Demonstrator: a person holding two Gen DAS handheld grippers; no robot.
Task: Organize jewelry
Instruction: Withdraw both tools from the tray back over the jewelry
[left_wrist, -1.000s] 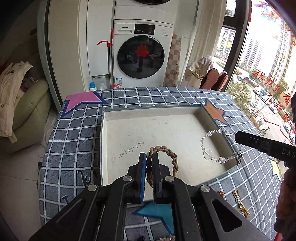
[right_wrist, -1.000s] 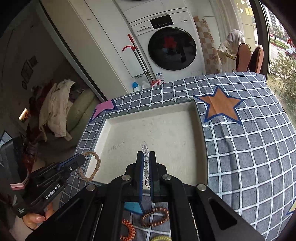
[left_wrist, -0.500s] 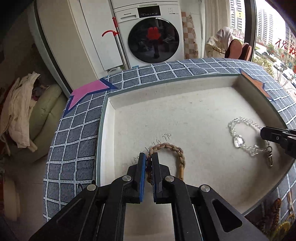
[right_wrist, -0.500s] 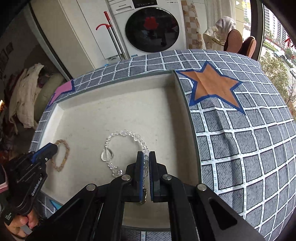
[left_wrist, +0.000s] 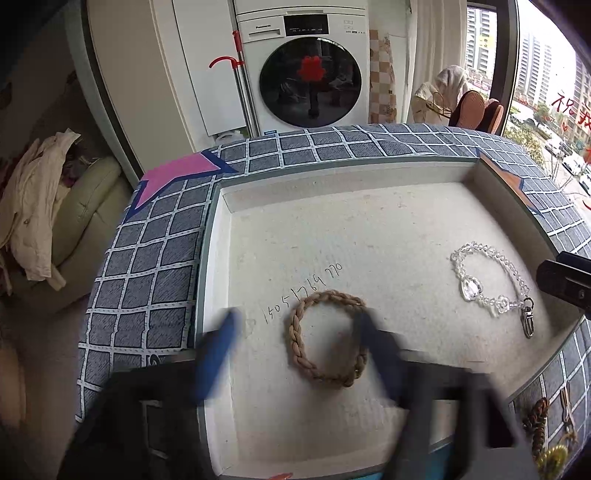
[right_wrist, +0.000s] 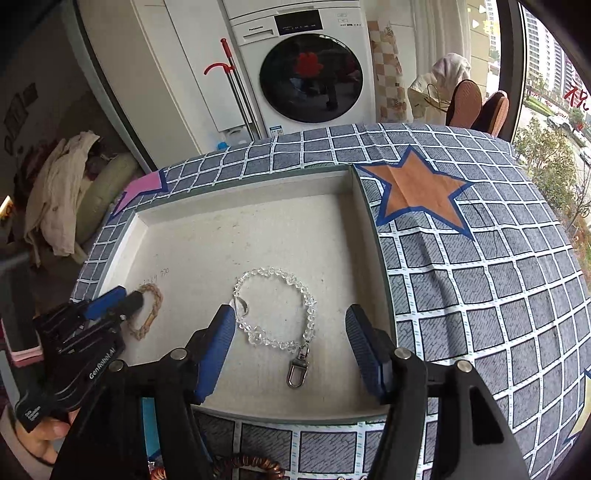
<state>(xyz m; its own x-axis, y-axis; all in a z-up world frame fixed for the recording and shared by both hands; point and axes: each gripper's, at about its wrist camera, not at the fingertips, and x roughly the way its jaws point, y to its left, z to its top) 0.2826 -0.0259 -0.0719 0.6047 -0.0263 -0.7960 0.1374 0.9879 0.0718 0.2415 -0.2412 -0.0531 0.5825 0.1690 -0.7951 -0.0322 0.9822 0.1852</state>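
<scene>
While blurred in the left wrist view, left hand-held gripper (left_wrist: 295, 325) with jaws just sprung wide apart, braided bracelet (left_wrist: 327, 338) between them, loose on the tray (left_wrist: 369, 229) floor near the front-left. Crystal bracelet (left_wrist: 491, 282) near the tray's right wall.

In the right wrist view, right hand-held gripper (right_wrist: 290, 332) just opened too, crystal bracelet (right_wrist: 277, 310) lying free between the pads by the tray's (right_wrist: 240, 221) front edge. Checked cloth (right_wrist: 480, 277) around the tray, on the counter.

A tan braided bracelet (left_wrist: 327, 338) and a clear crystal bracelet (right_wrist: 275, 308) lie in a white tray (right_wrist: 177, 240); the tablecloth (right_wrist: 480, 277) is grey-checked.
</scene>
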